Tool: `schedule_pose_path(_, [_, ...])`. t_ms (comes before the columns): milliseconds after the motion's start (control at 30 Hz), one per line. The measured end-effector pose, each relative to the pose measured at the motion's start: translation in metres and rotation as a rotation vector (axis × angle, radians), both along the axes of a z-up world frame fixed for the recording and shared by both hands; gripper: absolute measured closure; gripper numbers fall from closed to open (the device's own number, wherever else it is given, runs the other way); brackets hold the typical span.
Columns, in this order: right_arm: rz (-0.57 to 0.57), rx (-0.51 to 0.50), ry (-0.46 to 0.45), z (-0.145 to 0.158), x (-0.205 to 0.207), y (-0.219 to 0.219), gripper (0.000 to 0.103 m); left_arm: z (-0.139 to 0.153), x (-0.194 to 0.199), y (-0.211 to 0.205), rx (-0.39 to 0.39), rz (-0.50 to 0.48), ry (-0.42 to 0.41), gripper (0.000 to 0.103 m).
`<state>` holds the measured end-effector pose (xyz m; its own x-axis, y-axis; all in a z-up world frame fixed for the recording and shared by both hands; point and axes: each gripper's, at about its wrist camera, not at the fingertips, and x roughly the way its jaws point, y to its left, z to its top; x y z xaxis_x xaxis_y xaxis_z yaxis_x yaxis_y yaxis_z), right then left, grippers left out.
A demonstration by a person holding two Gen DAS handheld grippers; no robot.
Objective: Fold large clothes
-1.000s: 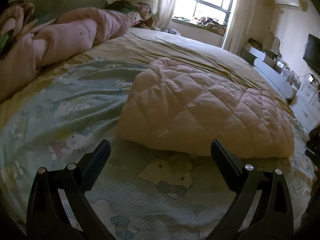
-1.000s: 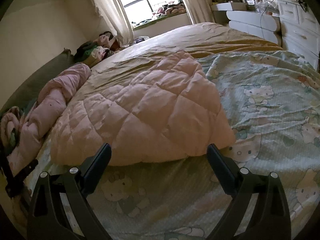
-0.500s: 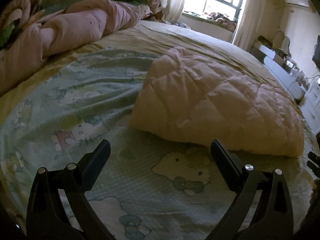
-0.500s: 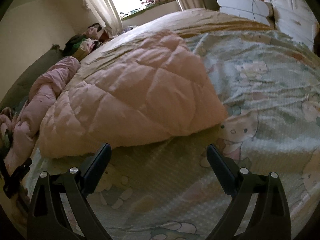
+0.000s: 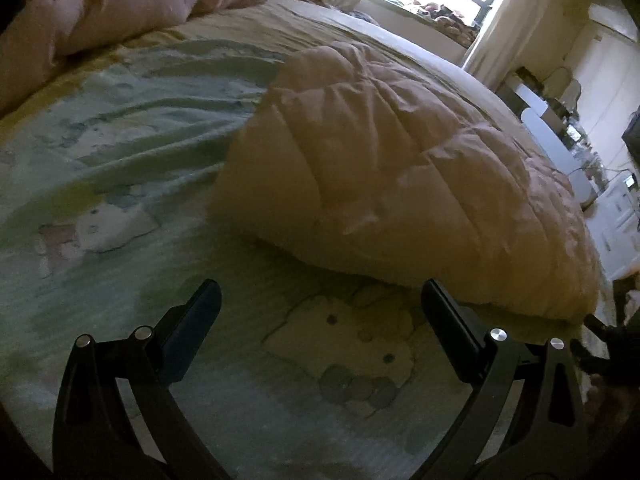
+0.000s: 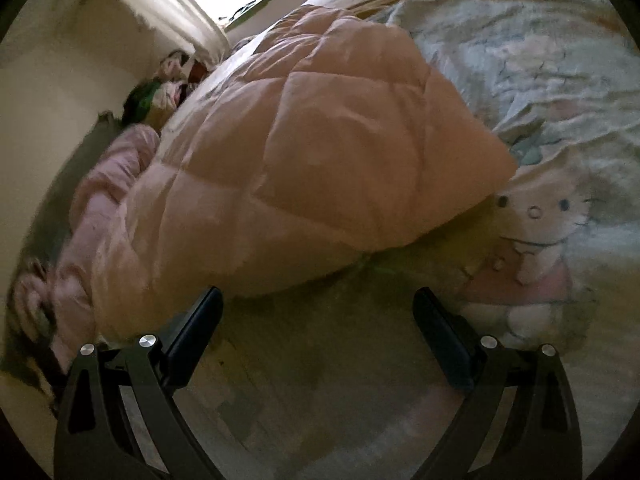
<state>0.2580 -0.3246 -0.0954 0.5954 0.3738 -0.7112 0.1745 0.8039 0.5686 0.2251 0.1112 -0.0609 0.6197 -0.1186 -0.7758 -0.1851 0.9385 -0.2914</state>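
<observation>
Quilted pink garment (image 5: 400,184) lies on the cartoon-print bedsheet (image 5: 120,184), apparently already doubled into a puffy bundle; further folds probably remain, though its layers cannot be counted. Left gripper (image 5: 320,300): jaws spread wide, holding nothing, the bundle's near edge just beyond its right finger. Right gripper (image 6: 318,306): likewise released and empty, the bundle's edge just ahead, toward its left finger.

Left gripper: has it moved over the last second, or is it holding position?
Yes. The left gripper, jaws open, has moved forward and lower toward the quilted pink garment, whose near edge now fills more of the view on the cartoon sheet.
</observation>
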Motion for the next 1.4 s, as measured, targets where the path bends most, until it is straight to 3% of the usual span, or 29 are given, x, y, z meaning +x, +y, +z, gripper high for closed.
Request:
schedule_pose_path(67, [-0.011, 0.044, 0.0, -0.003, 0.007, -0.004, 0.007, -0.004, 0.007, 0.002, -0.052, -0.002, 0.005, 0.009])
schedule_pose_path(200, [-0.051, 0.155, -0.027, -0.005, 0.023, -0.018, 0.005, -0.014, 0.019, 0.014, -0.229, 0.018, 0.011, 0.009])
schedule_pose_path(400, [-0.148, 0.319, -0.006, -0.014, 0.046, -0.04, 0.004, -0.02, 0.033, 0.027, -0.362, 0.056, -0.013, 0.009])
schedule_pose_path(700, [-0.207, 0.361, -0.024, -0.02, 0.071, -0.048, 0.004, -0.042, 0.066, 0.042, -0.543, 0.153, -0.006, 0.008])
schedule_pose_path(867, [-0.234, 0.323, -0.063, -0.015, 0.074, -0.041, 0.006, -0.042, 0.075, 0.042, -0.551, 0.209, -0.038, 0.008])
schedule_pose_path(967, [-0.228, 0.26, -0.082, -0.001, 0.076, -0.035, 0.022, -0.036, 0.081, 0.035, -0.524, 0.222, -0.064, 0.01])
schedule_pose_path(1000, [-0.22, 0.228, -0.085, 0.005, 0.077, -0.031, 0.03, -0.031, 0.08, 0.032, -0.497, 0.214, -0.08, 0.013])
schedule_pose_path(1100, [-0.175, 0.121, -0.116, 0.026, 0.079, -0.017, 0.043, -0.012, 0.081, 0.021, -0.394, 0.157, -0.134, 0.034])
schedule_pose_path(1167, [-0.144, 0.056, -0.134, 0.04, 0.082, -0.008, 0.044, -0.002, 0.084, 0.016, -0.345, 0.123, -0.153, 0.042])
schedule_pose_path(1333, [-0.141, 0.083, -0.076, 0.031, 0.101, -0.009, 0.033, -0.001, 0.096, 0.012, -0.337, 0.073, -0.132, 0.035])
schedule_pose_path(1400, [-0.144, 0.089, -0.047, 0.022, 0.108, -0.011, 0.04, -0.005, 0.098, 0.013, -0.344, 0.066, -0.122, 0.034])
